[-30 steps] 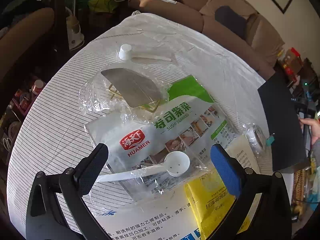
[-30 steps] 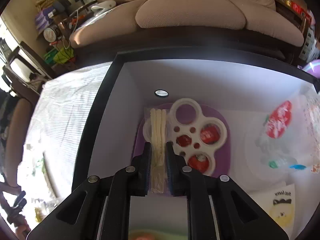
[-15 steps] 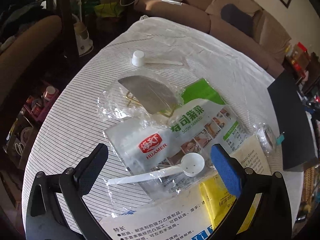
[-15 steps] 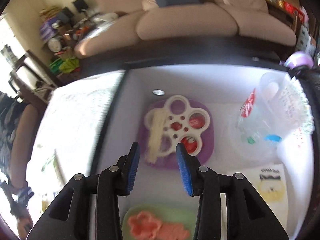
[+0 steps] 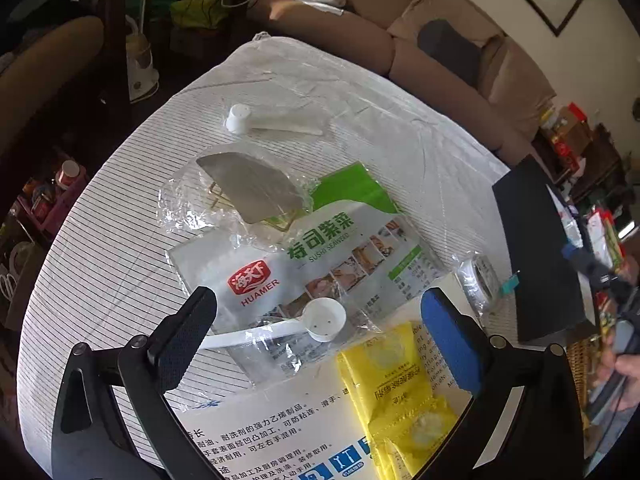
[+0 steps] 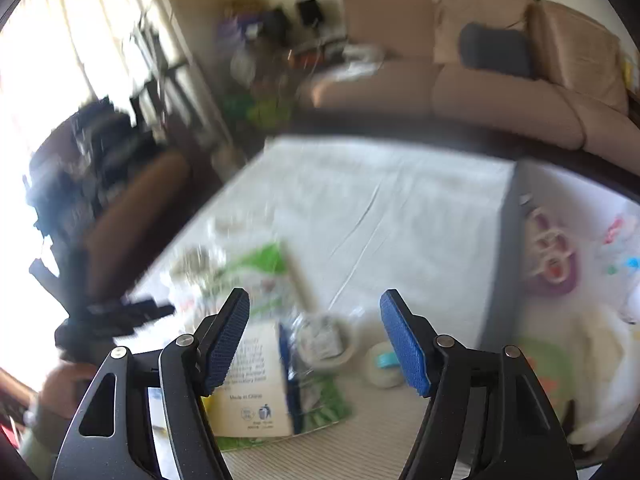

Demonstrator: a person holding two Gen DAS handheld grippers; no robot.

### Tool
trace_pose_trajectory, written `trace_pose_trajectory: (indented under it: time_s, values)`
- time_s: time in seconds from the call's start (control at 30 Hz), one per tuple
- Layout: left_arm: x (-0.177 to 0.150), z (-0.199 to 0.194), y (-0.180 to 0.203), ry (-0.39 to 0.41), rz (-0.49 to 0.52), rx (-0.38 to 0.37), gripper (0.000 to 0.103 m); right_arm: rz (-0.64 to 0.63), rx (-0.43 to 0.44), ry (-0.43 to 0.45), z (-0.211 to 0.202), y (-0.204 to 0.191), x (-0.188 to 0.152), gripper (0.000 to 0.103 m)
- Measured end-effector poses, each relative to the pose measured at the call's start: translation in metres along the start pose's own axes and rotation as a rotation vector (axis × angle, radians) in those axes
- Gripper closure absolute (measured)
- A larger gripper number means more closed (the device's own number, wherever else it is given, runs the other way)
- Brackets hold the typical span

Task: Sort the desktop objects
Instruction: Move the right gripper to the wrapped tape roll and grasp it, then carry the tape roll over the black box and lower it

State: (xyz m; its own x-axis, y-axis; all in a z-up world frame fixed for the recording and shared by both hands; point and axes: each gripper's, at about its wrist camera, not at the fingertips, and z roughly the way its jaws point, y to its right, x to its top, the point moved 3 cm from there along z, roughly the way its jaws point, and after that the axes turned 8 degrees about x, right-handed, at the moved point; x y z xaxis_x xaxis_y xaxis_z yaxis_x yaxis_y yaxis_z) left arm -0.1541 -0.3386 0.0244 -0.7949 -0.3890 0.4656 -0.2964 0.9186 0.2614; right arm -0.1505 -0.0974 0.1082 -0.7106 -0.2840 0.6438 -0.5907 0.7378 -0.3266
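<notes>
On my left wrist view, the left gripper (image 5: 320, 332) hangs wide apart, empty, over the white spoon (image 5: 316, 322) lying on the seaweed packet (image 5: 320, 248). On my blurred right wrist view, the right gripper (image 6: 316, 336) is opening, nothing between its fingers, above a tape roll (image 6: 384, 364) beside the black box (image 6: 500, 264)

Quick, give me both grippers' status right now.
Left gripper: open, holding nothing, above the white spoon.
Right gripper: jaws opening, nothing between them.
</notes>
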Motion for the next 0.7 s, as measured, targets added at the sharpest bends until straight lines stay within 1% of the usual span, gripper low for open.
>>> trace_pose_trajectory:
  time_s: [0.03,0.13,0.17,0.23,0.27,0.3,0.33,0.37,0.4,0.47,0.5,0.6,0.7]
  values:
    - [0.0,0.0,0.001,-0.005,-0.004,-0.014,0.001,-0.019,-0.019,-0.038,0.02,-0.004,-0.005,0.032]
    - [-0.002,-0.002,0.004,-0.015,-0.002,-0.035,0.001,-0.077,-0.119,-0.135,0.071,-0.008,-0.022,0.032]
    - [-0.002,-0.003,0.005,-0.013,0.002,-0.039,0.001,-0.069,-0.126,-0.158,0.083,-0.005,-0.026,0.032]
    - [-0.002,-0.006,0.008,-0.008,0.011,-0.048,0.001,-0.018,-0.094,-0.201,0.103,0.007,-0.033,0.032]
    - [-0.002,-0.007,0.009,-0.006,0.015,-0.052,0.001,-0.005,-0.09,-0.208,0.107,0.012,-0.036,0.027]
    - [-0.001,-0.008,0.011,-0.002,0.017,-0.057,0.001,-0.026,-0.109,-0.194,0.109,0.013,-0.036,0.027]
    - [-0.001,-0.008,0.013,0.001,0.019,-0.062,0.001,-0.033,-0.12,-0.198,0.11,0.015,-0.036,0.028]
    - [-0.001,-0.008,0.014,0.003,0.021,-0.066,0.001,-0.036,-0.129,-0.193,0.11,0.015,-0.036,0.039]
    - [-0.001,-0.008,0.016,0.005,0.024,-0.069,0.001,-0.037,-0.13,-0.188,0.108,0.016,-0.035,0.046]
    - [-0.003,-0.007,0.022,0.005,0.034,-0.075,0.001,-0.04,-0.093,-0.187,0.104,0.019,-0.034,0.057]
    - [-0.005,-0.006,0.026,0.003,0.043,-0.079,0.001,-0.043,-0.09,-0.183,0.1,0.018,-0.033,0.06]
    - [-0.009,-0.004,0.037,0.002,0.064,-0.091,0.001,-0.05,-0.09,-0.131,0.079,0.015,-0.025,0.061]
    - [-0.013,-0.004,0.044,0.005,0.072,-0.108,0.001,-0.027,-0.034,-0.056,0.041,0.009,-0.01,0.061]
